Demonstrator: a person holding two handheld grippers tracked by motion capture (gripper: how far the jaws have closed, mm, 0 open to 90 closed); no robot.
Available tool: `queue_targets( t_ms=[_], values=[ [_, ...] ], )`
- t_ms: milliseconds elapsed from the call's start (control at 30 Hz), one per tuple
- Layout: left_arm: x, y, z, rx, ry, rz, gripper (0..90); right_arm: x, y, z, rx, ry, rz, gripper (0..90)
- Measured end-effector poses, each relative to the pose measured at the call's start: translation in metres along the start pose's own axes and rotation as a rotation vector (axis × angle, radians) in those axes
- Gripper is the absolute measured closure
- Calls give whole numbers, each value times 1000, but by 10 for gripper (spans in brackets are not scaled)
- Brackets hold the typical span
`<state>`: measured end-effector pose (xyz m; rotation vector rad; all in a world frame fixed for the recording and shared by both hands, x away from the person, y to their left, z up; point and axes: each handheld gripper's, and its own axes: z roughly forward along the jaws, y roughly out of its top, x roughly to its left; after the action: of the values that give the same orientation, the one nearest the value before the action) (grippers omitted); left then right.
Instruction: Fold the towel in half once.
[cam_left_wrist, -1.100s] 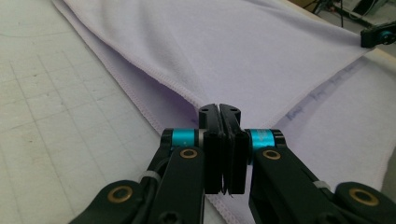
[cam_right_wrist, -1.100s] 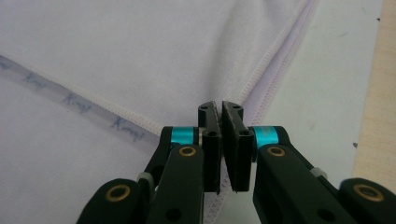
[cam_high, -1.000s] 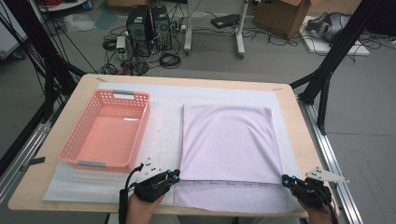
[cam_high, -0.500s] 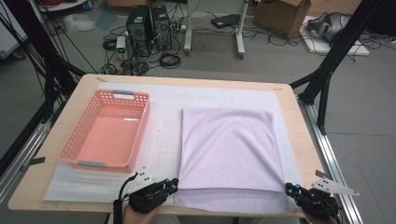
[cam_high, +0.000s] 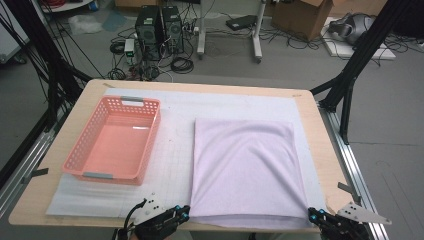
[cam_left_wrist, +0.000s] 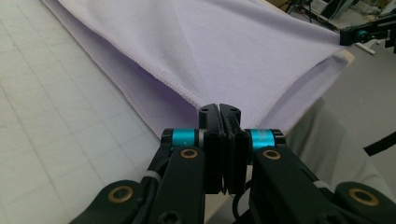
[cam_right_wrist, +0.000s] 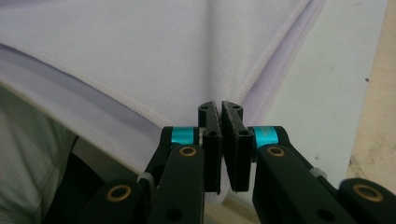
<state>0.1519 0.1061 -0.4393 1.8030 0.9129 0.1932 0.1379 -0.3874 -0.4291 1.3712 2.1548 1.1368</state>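
Note:
A lilac cloth (cam_high: 245, 165) lies folded flat on the right half of the white mat (cam_high: 175, 145), its near edge at the table's front edge. My left gripper (cam_high: 182, 215) is shut on the cloth's near left corner, and the left gripper view has that gripper (cam_left_wrist: 218, 109) pinching the hemmed corner of the cloth (cam_left_wrist: 224, 42). My right gripper (cam_high: 312, 216) is shut on the near right corner. The right gripper view shows its jaws (cam_right_wrist: 219, 107) pressed together on the stitched layers of the cloth (cam_right_wrist: 140, 46). Both corners are pulled taut towards me.
An empty pink plastic basket (cam_high: 100, 175) stands on the left half of the mat. Bare wooden table (cam_high: 320, 145) runs along the right of the cloth. The right gripper (cam_left_wrist: 364, 33) appears far off in the left gripper view. Cables and computer cases lie on the floor beyond the table.
Both grippers have drawn back towards the table's front edge with the cloth corners in them. The cloth's near edge has slid with them, and the fabric now lies stretched smoother.

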Motion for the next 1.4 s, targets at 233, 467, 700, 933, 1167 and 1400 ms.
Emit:
queue_targets(
  t_ms=[233, 467, 700, 933, 1167, 1400],
  values=[
    [-7, -9, -10, 16, -10, 6, 880, 10, -12, -14, 4, 13, -9, 866],
    [2, -6, -2, -21, 38, 3, 557, 11, -11, -10, 26, -4, -2, 686],
    [31, 19, 23, -45, 72, -28, 596, -3, 5, -1, -43, -68, 29, 709],
    [52, 38, 49, -39, 93, -36, 624, -24, 27, 30, -25, -75, 58, 798],
    [60, 38, 53, -39, 102, -46, 616, -33, 43, 71, 32, -87, 93, 737],
    [62, 34, 53, -27, 103, -53, 613, -40, 38, 62, 30, -139, 92, 865]
  ],
)
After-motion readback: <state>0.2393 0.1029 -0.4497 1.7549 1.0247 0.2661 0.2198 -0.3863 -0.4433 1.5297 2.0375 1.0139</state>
